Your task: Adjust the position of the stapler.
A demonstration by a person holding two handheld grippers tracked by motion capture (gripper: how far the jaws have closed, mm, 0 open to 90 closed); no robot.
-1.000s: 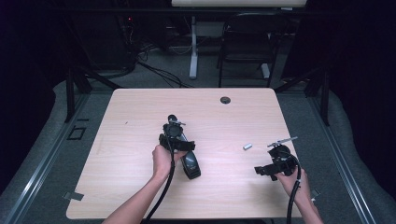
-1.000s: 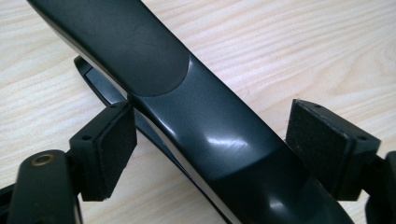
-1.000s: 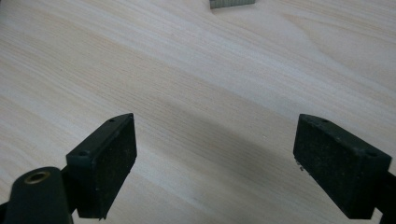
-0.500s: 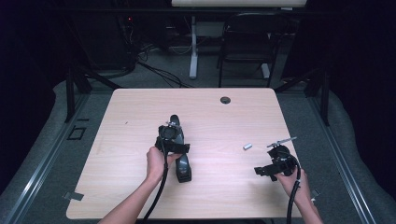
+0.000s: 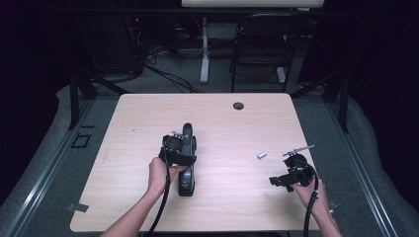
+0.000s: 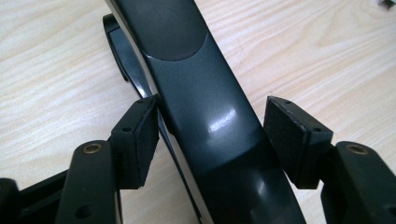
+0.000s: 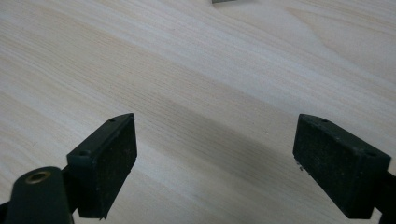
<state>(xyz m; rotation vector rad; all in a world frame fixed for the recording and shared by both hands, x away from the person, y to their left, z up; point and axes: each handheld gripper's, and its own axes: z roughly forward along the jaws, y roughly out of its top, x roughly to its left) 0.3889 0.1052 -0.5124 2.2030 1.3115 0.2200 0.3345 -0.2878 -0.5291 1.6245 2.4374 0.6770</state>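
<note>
A black stapler [image 5: 186,180] lies lengthwise on the wooden table [image 5: 237,128], left of centre. My left gripper [image 5: 177,151] sits over its middle, held from below by a hand. In the left gripper view the stapler [image 6: 205,107] runs between the jaws; the left pad [image 6: 140,140] touches its side and the right pad [image 6: 294,140] stands a thin gap off it, so the gripper [image 6: 210,135] is open around it. My right gripper [image 5: 284,178] hovers low near the table's right front, open [image 7: 215,163] over bare wood. A small grey metal piece [image 5: 262,154] lies just beyond it [image 7: 227,1].
A dark round grommet [image 5: 238,105] sits near the table's far edge. Behind the table stand a black chair [image 5: 262,44] and a white desk leg [image 5: 204,49], with cables on the floor. The room around is dark.
The stapler has swung from a slant to nearly straight along the table, its near end shifting left, with the left gripper staying on it. The right gripper has hardly moved.
</note>
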